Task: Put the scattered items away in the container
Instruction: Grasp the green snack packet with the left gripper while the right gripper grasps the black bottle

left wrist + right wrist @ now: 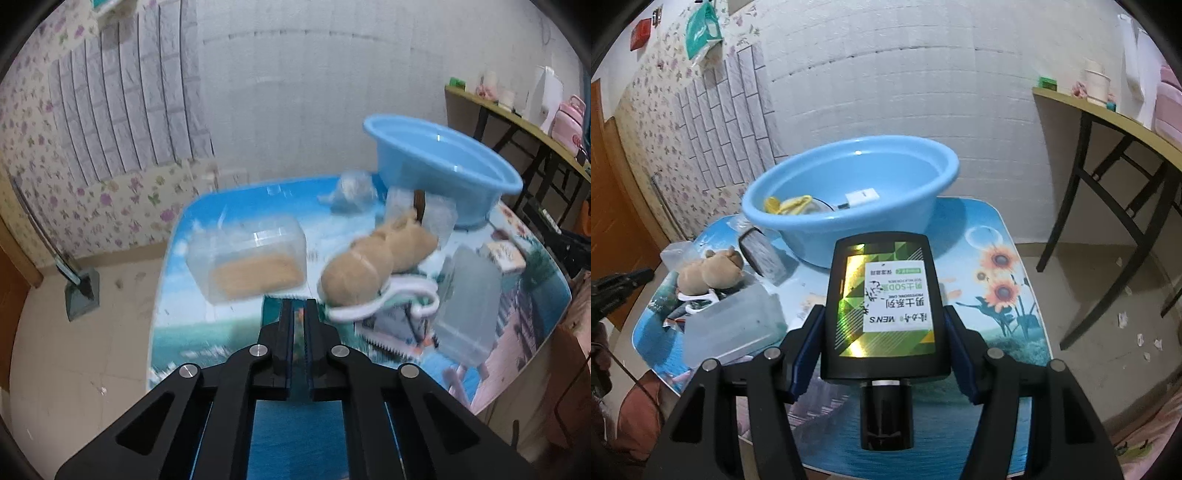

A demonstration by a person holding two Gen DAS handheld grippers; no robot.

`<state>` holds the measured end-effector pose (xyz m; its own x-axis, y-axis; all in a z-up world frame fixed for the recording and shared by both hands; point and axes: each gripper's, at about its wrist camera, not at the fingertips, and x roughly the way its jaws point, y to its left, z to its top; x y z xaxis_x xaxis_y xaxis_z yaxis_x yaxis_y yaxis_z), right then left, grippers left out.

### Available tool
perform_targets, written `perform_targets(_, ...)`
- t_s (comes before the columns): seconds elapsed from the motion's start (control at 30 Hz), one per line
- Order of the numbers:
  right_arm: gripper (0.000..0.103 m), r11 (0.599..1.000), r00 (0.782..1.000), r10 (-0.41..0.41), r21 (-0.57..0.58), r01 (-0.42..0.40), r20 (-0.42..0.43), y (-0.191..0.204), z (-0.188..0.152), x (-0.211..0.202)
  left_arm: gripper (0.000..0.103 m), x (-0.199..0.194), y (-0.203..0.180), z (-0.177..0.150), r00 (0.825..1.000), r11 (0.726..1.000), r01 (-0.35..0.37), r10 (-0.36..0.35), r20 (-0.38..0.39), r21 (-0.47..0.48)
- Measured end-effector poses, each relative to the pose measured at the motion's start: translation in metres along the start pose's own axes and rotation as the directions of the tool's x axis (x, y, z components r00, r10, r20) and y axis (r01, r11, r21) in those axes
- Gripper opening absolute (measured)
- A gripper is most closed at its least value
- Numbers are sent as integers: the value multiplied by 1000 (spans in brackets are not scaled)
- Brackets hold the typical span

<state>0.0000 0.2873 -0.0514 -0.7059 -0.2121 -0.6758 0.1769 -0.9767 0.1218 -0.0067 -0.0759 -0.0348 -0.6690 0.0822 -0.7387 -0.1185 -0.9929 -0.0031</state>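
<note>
counter (1015,221): printed sea-and-sunflower top | on it: blue basin (849,192) at back; plush toy (709,273), clear lidded box (731,328), clear box of tan filling (255,258)

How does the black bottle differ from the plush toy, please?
The bottle is black, hard and flat-sided; the toy is tan and soft. The bottle is clamped in the right gripper above the table; the toy lies among clutter on the table, ungripped. Neither is in the blue basin yet.
</note>
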Motion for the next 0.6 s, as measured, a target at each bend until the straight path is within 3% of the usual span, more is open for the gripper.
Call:
perform_targets(0.03, 61, 1000, 1000, 0, 3, 0, -4, -2, -1, 1, 13, 2, 1, -3, 1000, 1000, -5, 5, -8, -15)
perform_targets(0.1, 61, 1000, 1000, 1, 16, -1, -15, -4, -3, 3, 48, 8, 4, -7, 999, 1000, -12, 11, -32, -28)
perform_targets(0.17, 61, 1000, 1000, -3, 28, 4, -22, -5, -5, 3, 70, 11, 5, -10, 999, 999, -30, 29, -35, -25)
perform_targets(0.2, 61, 999, 1000, -5, 32, 6, -26, -5, -5, 4, 74, 13, 4, -11, 999, 999, -34, 34, -35, -17)
perform_targets(0.4, 61, 1000, 999, 0, 30, 2, -37, -4, -7, 7, 76, 33, -1, -18, 995, 998, -43, 46, -84, 35)
perform_targets(0.53, 61, 1000, 999, -4, 25, 5, -43, -2, -8, 7, 74, 37, 2, -19, 997, 999, -43, 45, -68, 24)
perform_targets(0.57, 61, 1000, 999, -5, 27, 7, -44, -2, -9, 7, 51, 36, 3, -18, 997, 999, -43, 44, -58, 25)
perform_targets(0.6, 61, 1000, 999, -7, 28, 8, -45, -2, -9, 8, 44, 36, 3, -18, 998, 999, -31, 33, -51, 23)
